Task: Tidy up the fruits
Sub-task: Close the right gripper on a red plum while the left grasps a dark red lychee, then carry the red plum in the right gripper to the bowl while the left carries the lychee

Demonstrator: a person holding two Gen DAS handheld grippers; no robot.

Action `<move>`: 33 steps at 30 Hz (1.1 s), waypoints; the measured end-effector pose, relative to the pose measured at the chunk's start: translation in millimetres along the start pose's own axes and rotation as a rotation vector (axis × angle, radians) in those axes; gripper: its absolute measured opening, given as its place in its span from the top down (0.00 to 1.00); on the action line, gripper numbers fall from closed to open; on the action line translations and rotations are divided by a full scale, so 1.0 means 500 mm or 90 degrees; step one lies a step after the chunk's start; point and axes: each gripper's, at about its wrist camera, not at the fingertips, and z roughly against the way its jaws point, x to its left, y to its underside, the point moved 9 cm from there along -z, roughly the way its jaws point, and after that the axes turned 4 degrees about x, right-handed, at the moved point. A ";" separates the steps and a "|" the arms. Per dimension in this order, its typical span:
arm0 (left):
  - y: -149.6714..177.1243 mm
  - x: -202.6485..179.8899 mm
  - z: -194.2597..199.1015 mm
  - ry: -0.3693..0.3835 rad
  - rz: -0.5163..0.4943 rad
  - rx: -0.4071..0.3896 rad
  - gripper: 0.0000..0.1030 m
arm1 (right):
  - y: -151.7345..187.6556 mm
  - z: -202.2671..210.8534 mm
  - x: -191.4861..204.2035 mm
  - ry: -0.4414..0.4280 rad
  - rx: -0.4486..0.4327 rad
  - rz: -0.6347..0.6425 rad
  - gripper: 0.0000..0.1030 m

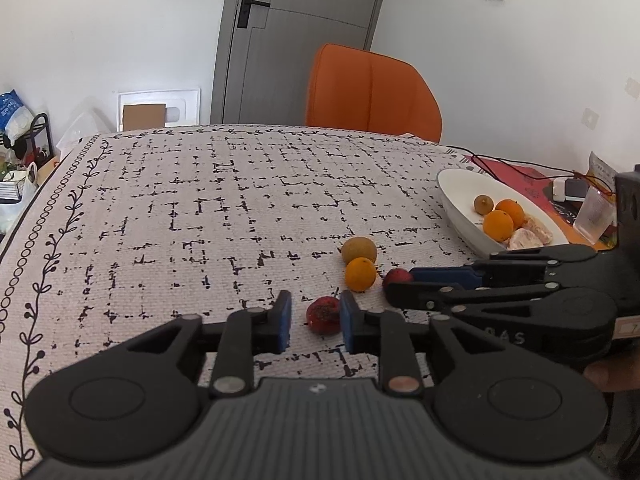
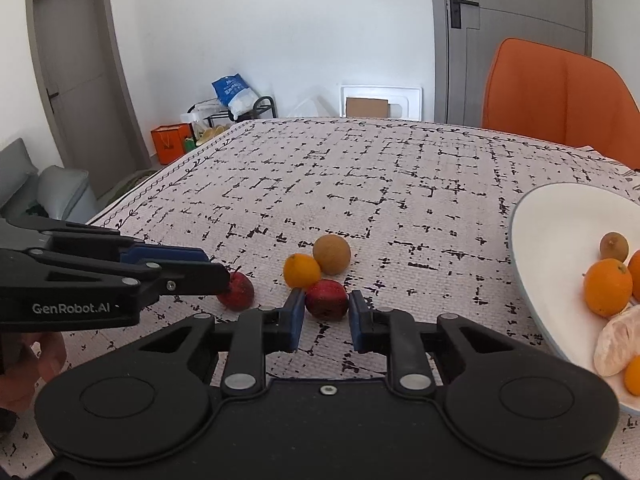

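The tabletop (image 1: 200, 208), under a pale black-patterned woven cloth, carries a white oval ceramic plate (image 1: 456, 196) of oranges at the right. The left claw (image 1: 315, 316) gapes around a dark red fruit (image 1: 323, 315). The right claw (image 2: 326, 312) stands released astride another red fruit (image 2: 327, 299), touching a small orange (image 2: 302, 270) beside a round brown fruit (image 2: 331, 254). Only the right wrist view shows a second door (image 2: 76, 76).

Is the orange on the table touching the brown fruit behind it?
Touching: in the left wrist view the orange overlaps the brown fruit with no gap.
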 end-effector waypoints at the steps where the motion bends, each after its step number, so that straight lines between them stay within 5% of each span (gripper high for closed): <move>1: 0.001 -0.001 -0.003 -0.001 -0.001 0.003 0.68 | 0.000 0.004 -0.002 0.000 -0.003 -0.002 0.79; 8: 0.006 -0.013 -0.023 -0.010 -0.006 0.012 0.66 | -0.005 0.032 -0.011 0.002 -0.019 -0.004 0.79; 12: 0.006 -0.018 -0.033 -0.007 -0.008 0.022 0.78 | -0.018 0.058 -0.025 0.007 -0.041 -0.011 0.79; 33: -0.050 -0.123 -0.025 0.022 -0.071 -0.023 0.78 | -0.012 0.145 -0.162 0.081 -0.095 -0.071 0.79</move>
